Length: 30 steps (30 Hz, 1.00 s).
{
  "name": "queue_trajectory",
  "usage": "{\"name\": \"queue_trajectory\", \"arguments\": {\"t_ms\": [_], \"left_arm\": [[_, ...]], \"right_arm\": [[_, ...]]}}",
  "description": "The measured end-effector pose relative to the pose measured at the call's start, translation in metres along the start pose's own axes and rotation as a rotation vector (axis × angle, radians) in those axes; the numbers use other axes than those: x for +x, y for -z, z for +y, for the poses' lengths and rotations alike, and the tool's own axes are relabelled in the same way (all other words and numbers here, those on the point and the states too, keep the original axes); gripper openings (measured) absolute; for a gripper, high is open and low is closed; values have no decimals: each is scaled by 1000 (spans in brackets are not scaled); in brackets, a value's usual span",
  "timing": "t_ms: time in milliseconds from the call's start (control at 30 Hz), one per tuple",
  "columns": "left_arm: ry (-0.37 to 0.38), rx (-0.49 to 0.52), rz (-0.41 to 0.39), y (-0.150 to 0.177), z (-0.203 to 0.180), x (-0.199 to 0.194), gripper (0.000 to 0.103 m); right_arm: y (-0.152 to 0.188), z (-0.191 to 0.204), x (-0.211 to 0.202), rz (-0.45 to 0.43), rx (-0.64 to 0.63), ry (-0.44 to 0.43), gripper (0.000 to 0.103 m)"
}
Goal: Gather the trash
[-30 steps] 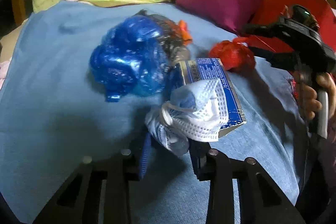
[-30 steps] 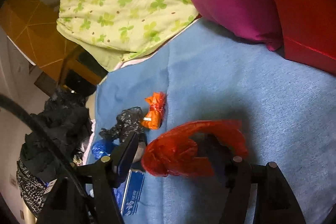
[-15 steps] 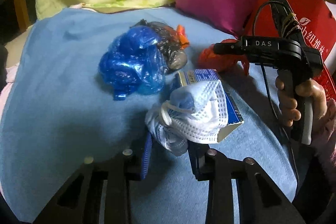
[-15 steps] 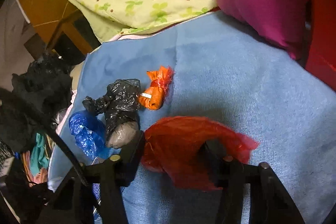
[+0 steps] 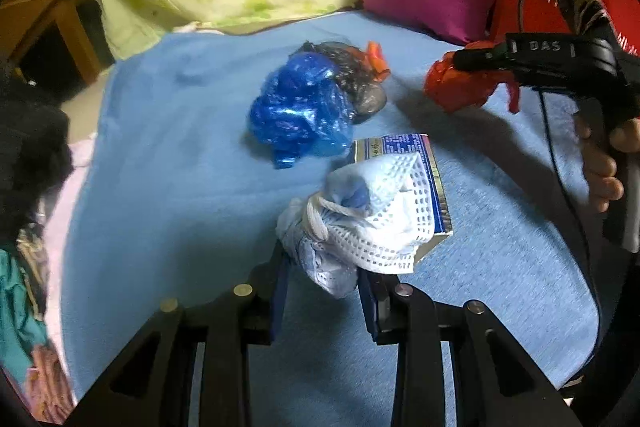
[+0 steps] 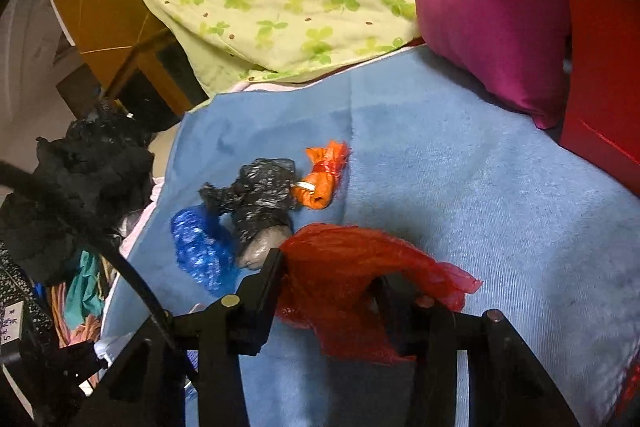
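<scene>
Left claw (image 5: 322, 281): I grip the crumpled white mesh face mask (image 5: 372, 211).
Right claw (image 6: 328, 291): I grip the crinkled red plastic bag (image 6: 344, 267).
Next: I judge both need bagging.

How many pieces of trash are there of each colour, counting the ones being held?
Blue plastic bag: 1
Black plastic bag: 1
Orange wrapper: 1
Red plastic bag: 1
White face mask: 1
Blue-and-white carton: 1
Total: 6
</scene>
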<state>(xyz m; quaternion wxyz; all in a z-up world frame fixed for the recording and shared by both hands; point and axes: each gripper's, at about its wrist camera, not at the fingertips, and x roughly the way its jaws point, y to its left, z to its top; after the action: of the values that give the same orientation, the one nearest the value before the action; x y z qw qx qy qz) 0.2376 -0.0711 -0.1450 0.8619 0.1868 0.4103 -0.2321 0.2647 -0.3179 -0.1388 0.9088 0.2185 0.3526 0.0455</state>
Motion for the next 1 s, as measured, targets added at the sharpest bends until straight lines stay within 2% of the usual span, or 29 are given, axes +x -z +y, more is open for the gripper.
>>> {"name": "queue_trajectory", "arguments": {"t_ms": [200,300,367,533,633,900,1000], "left_arm": [[-47,40,-9,4,-4,-9,35],[-54,48,-8,6,-6,-13,45],[-41,41,-17,7,-2,-17,47],[-15,-65,14,9,31,-12,47],[30,-139,36,11,50,-5,47],[29,-190,94,10,56,28,47],[52,-265,96,8,66,37,47]], "right_arm": [[9,16,-17,-17,-37,-14,47],[17,20,-22,-5,-32,-24,47],[23,20,-27,0,-28,-30,47],[37,17,-42,11,2,-56,47],[39,15,-45,16,13,-68,47],[39,13,-40,34,17,-78,47],[39,15,-40,32,14,-79,47]]}}
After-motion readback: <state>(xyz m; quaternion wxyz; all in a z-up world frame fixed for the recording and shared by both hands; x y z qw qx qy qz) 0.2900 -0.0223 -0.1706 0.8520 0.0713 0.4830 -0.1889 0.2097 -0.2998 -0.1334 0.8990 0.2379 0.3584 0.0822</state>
